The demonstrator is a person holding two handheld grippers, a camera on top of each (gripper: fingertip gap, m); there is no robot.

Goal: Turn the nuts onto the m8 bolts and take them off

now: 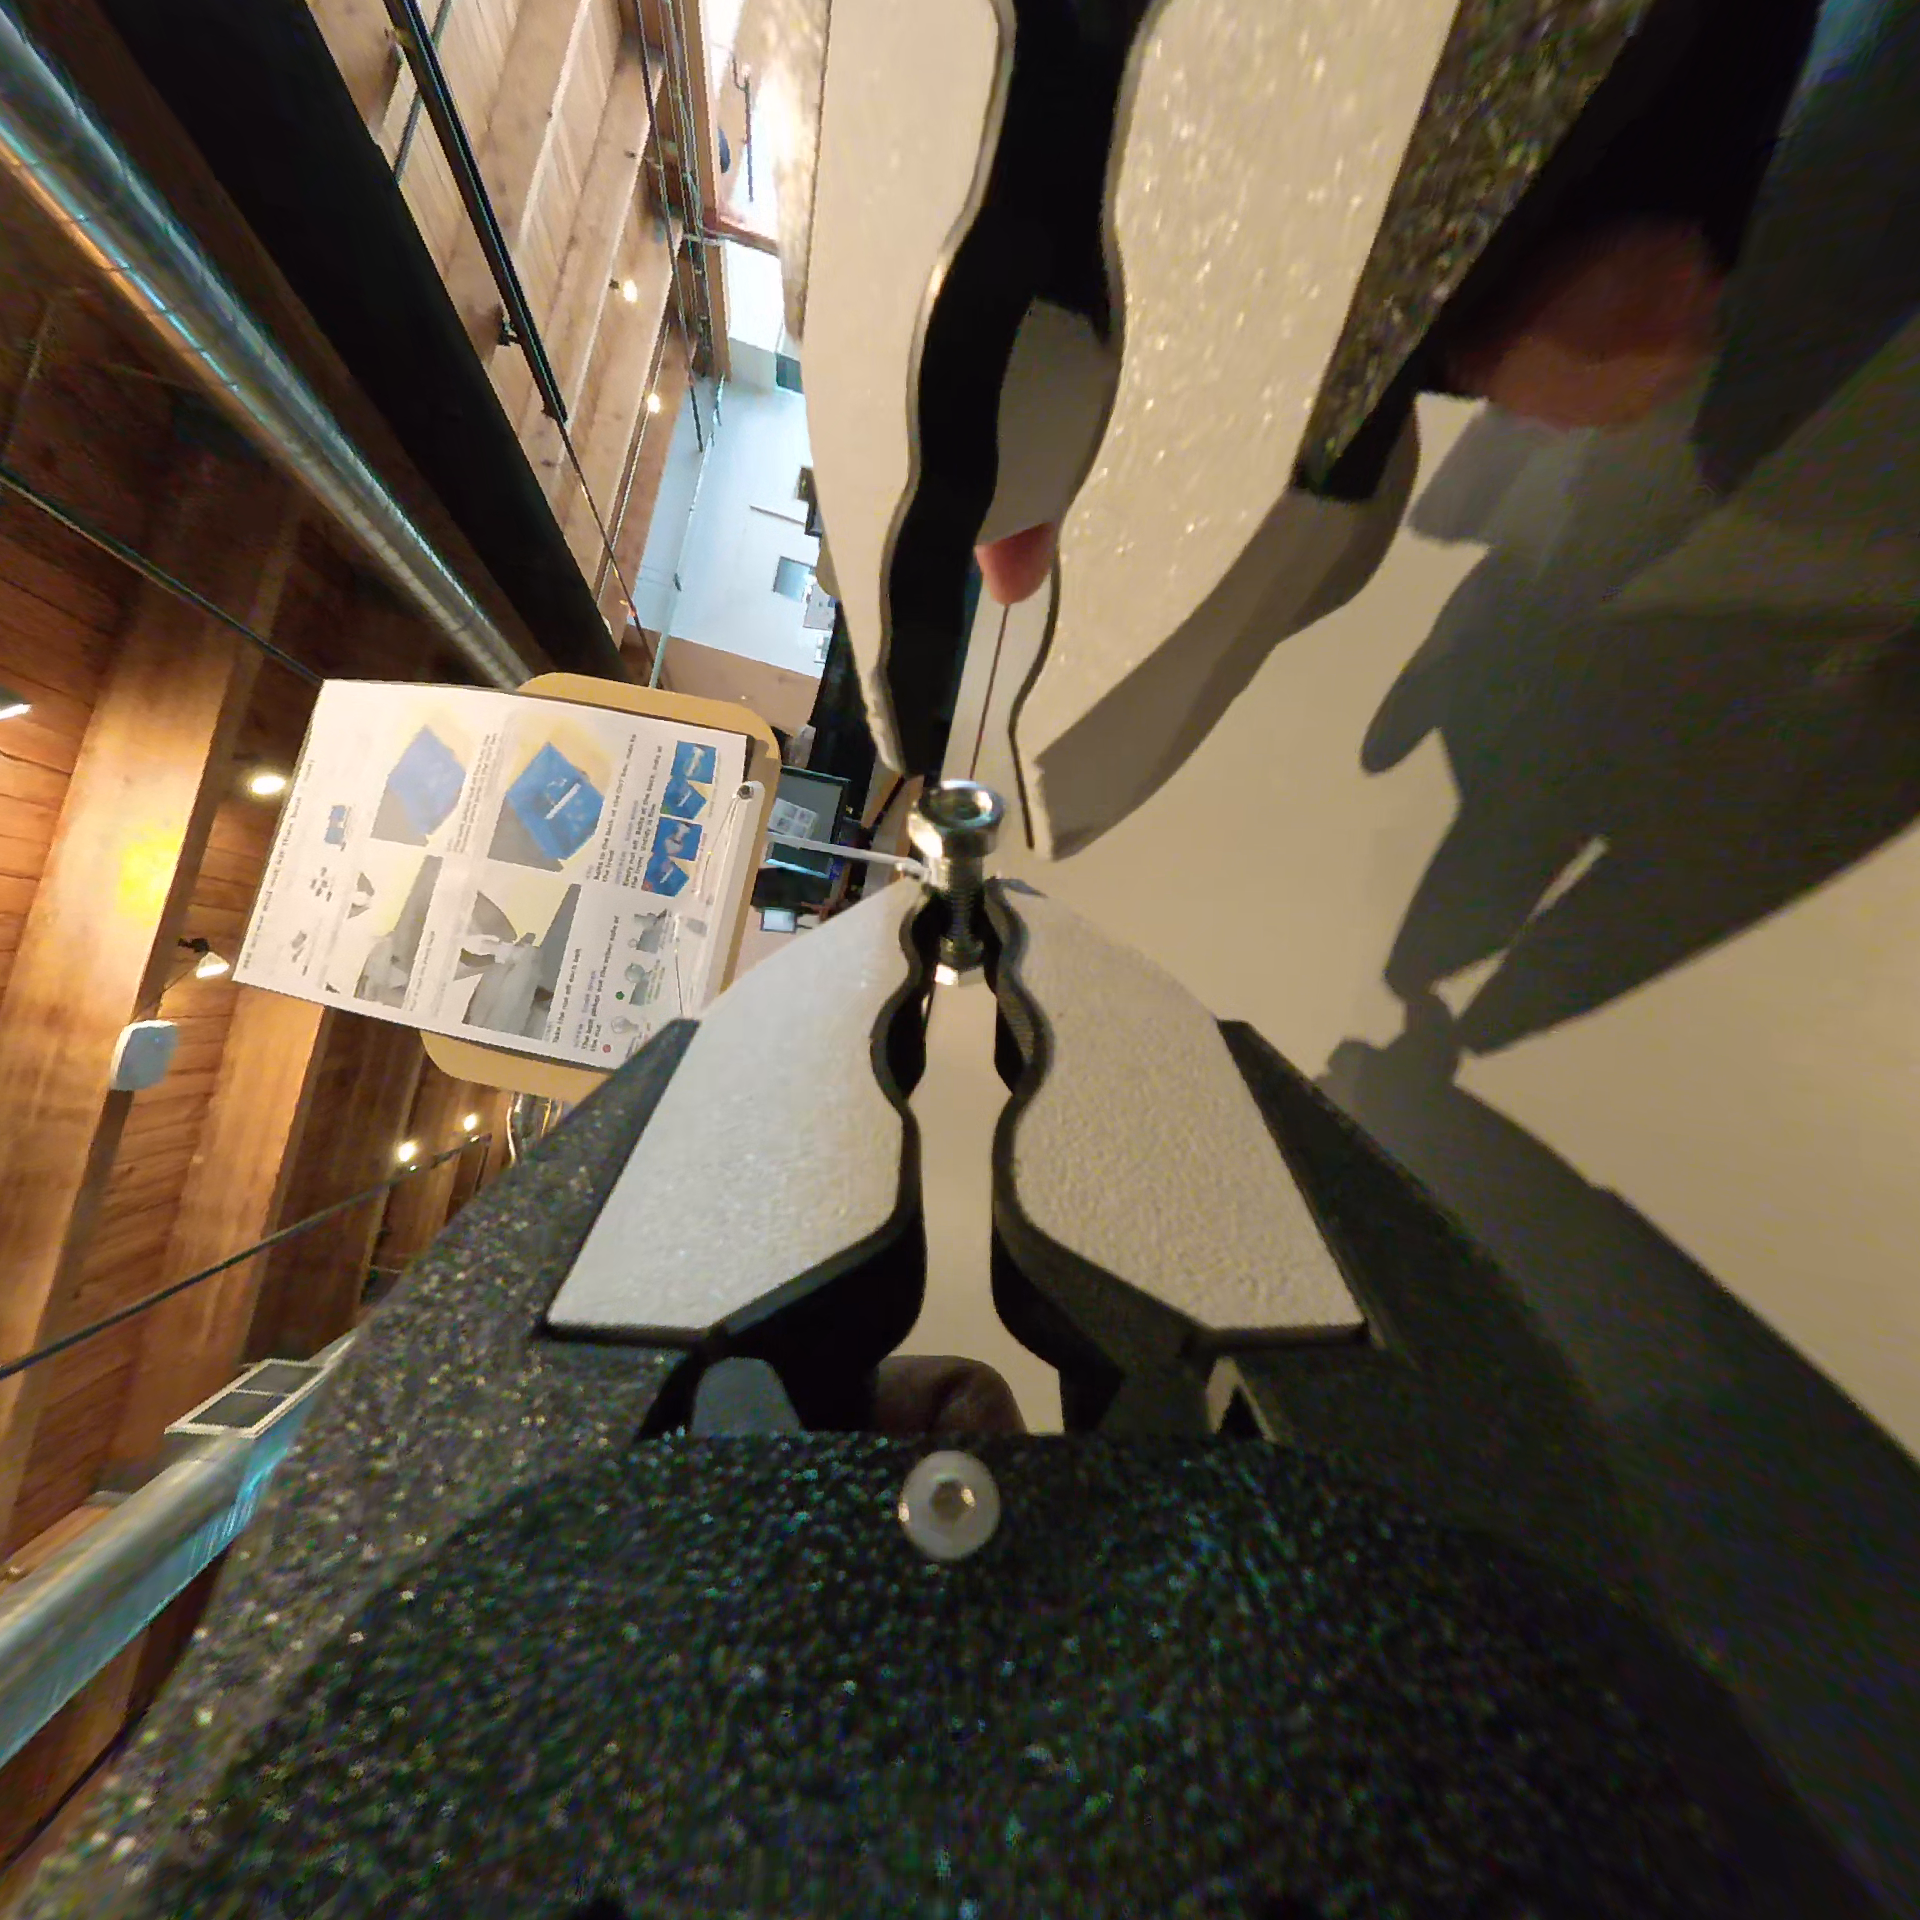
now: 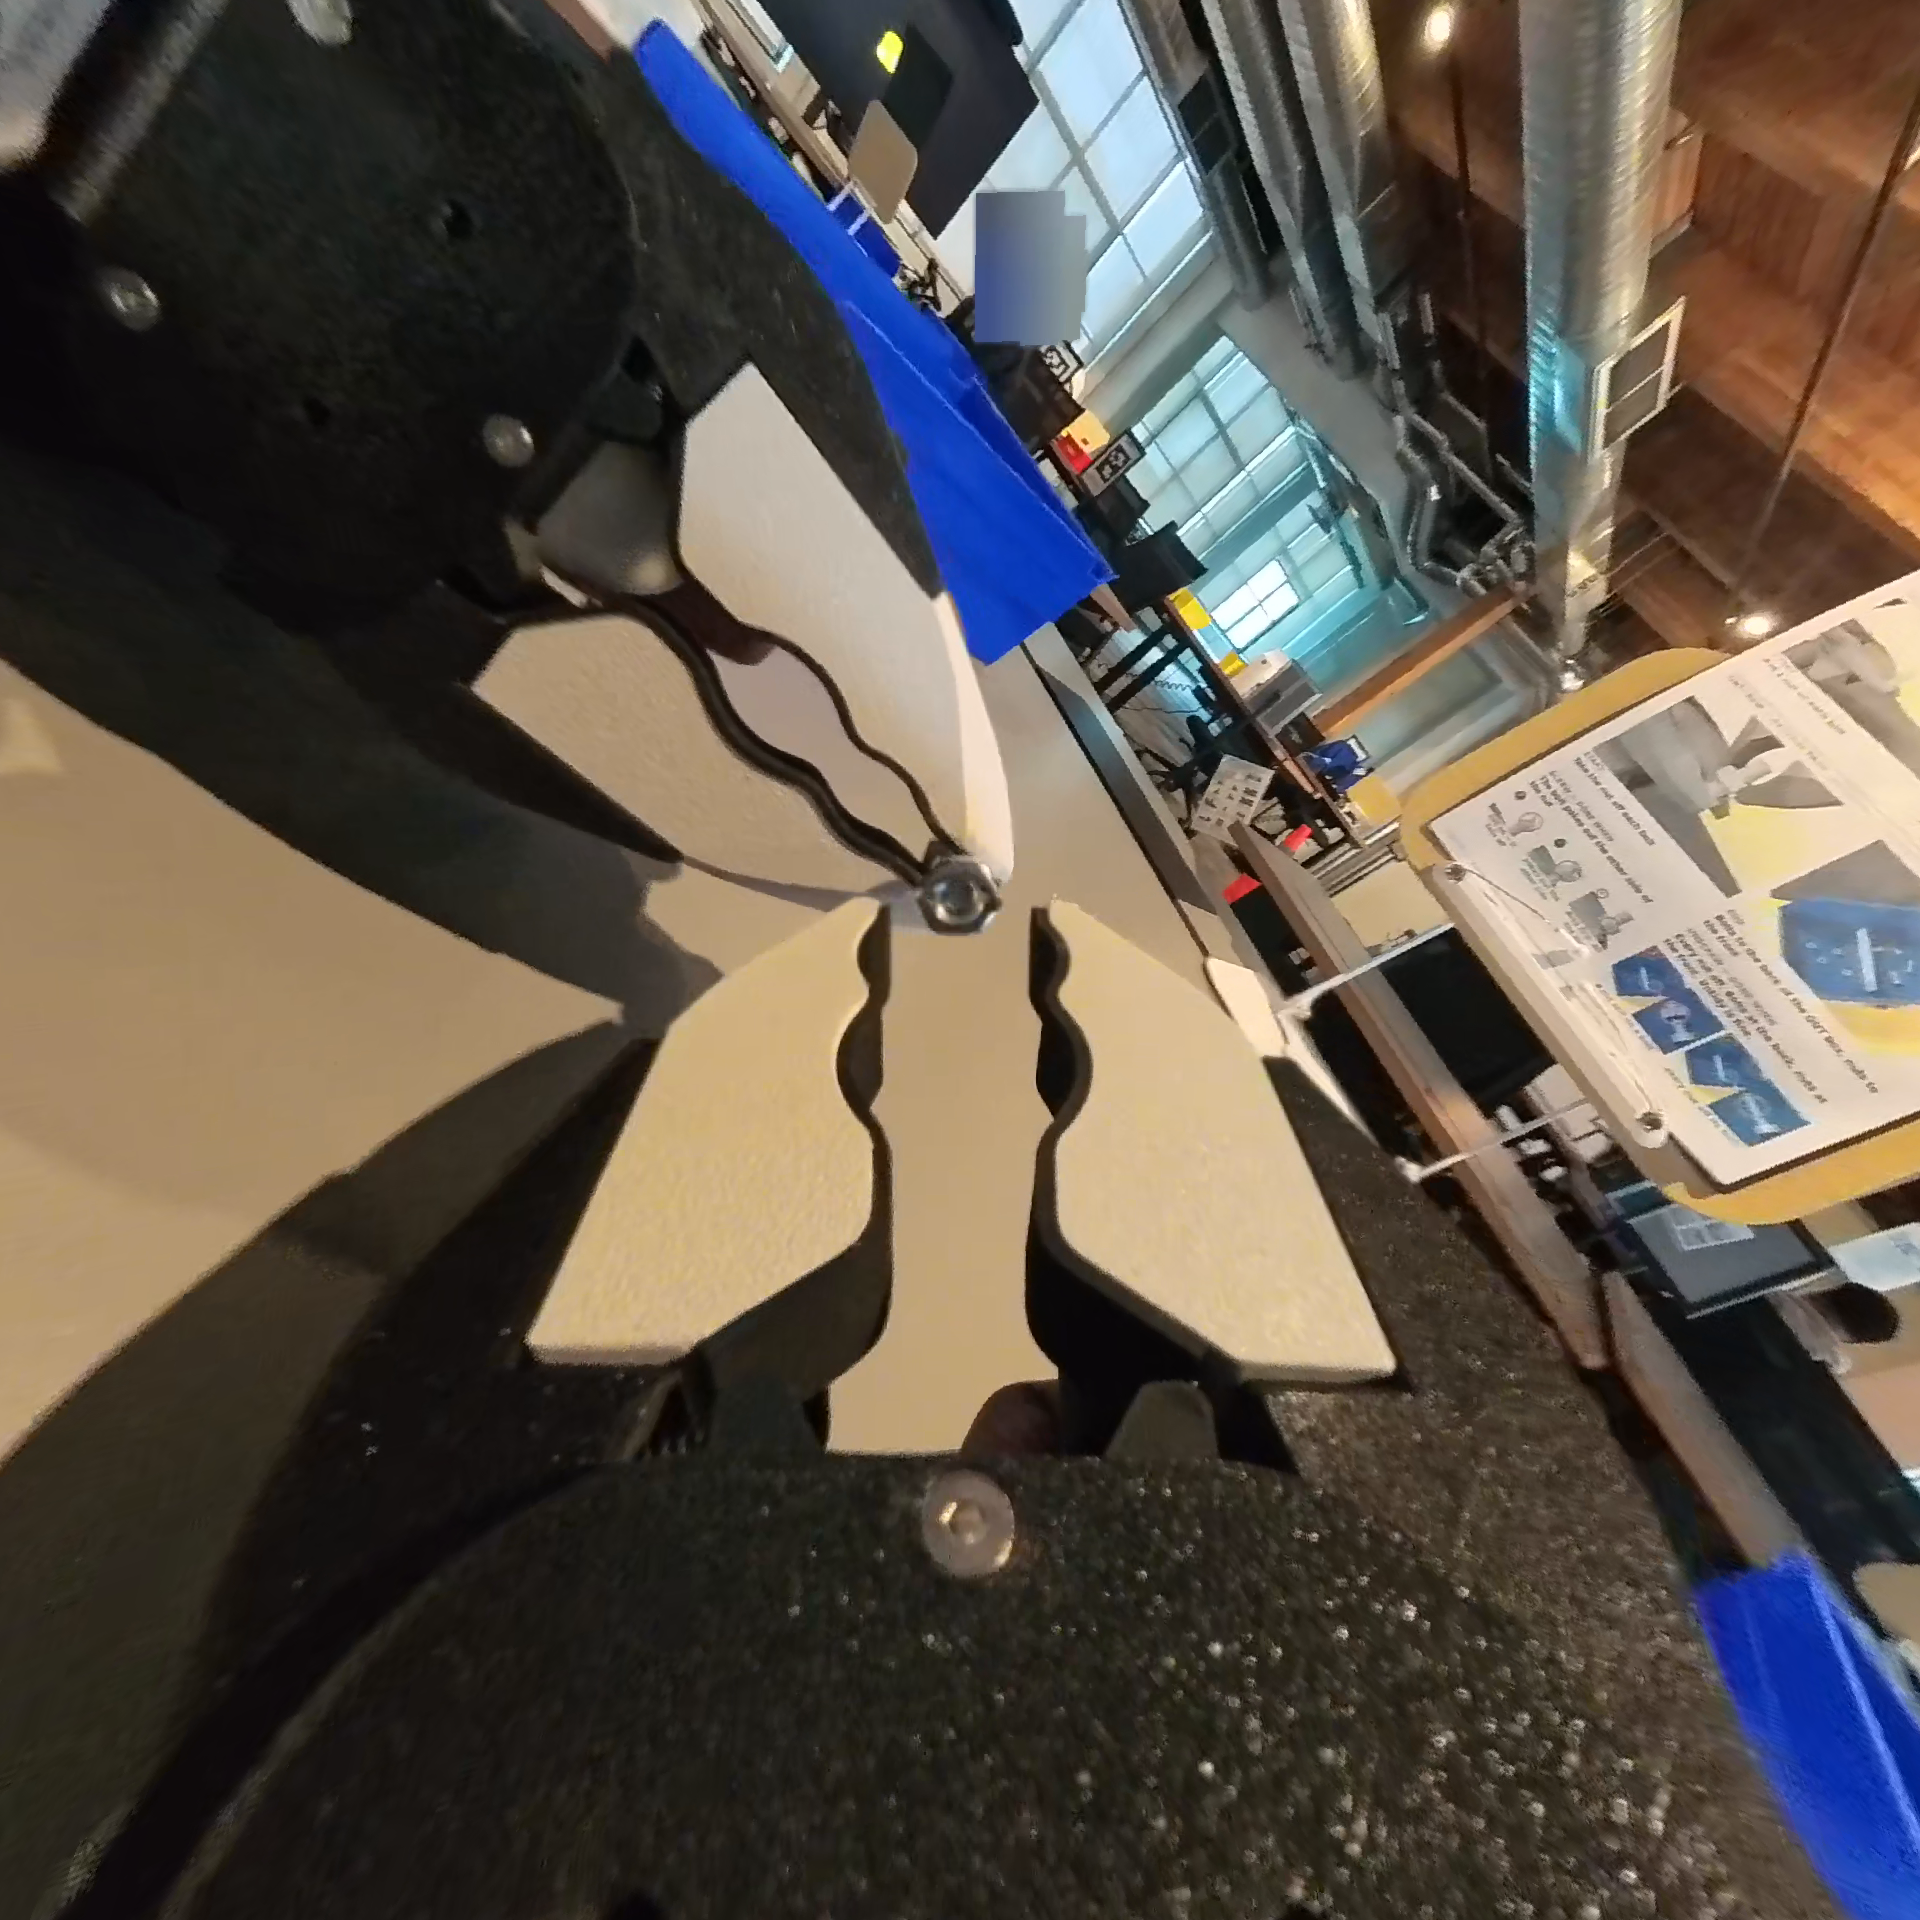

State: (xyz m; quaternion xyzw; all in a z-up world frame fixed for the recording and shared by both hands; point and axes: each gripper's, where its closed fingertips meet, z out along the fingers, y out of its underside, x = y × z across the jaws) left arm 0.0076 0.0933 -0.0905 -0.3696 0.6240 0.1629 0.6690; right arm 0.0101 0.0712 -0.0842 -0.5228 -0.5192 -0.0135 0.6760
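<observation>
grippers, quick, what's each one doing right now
Left gripper: shut on the bolt, gripping its threaded shank.
Right gripper: open, tips at the bolt, gripping nothing.

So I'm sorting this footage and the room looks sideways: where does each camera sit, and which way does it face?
Left wrist view: on the left gripper, looking along its fingers shut on the bolt; the right gripper faces it; a fingertip shows.
Right wrist view: on the right gripper, open, facing the left gripper and the nut end.
Shared: both grippers, the bolt, the instruction board, the pale table.
</observation>
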